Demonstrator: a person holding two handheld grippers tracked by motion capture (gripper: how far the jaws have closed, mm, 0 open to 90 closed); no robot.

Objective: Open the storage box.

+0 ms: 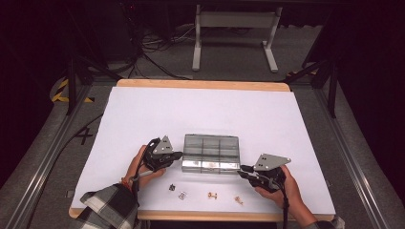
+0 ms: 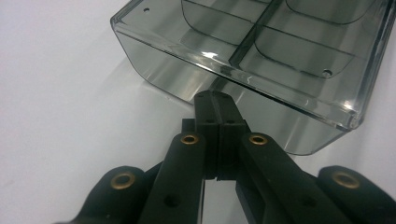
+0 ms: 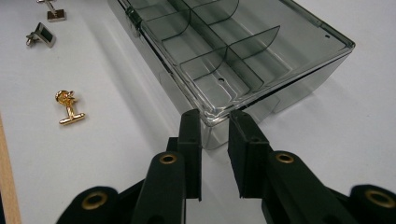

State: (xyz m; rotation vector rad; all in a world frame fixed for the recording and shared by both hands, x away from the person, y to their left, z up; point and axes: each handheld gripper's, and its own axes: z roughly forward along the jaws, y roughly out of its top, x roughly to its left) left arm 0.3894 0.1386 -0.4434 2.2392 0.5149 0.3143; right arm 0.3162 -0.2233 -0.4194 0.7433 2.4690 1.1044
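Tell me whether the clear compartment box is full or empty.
Empty. The clear compartment box shows bare divided cells in both gripper views, while the cufflinks lie outside on the white table in front of it.

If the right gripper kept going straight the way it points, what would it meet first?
Most likely the near corner of the clear compartment box: the right gripper has its jaws apart, astride that corner. Whether they already touch it is unclear.
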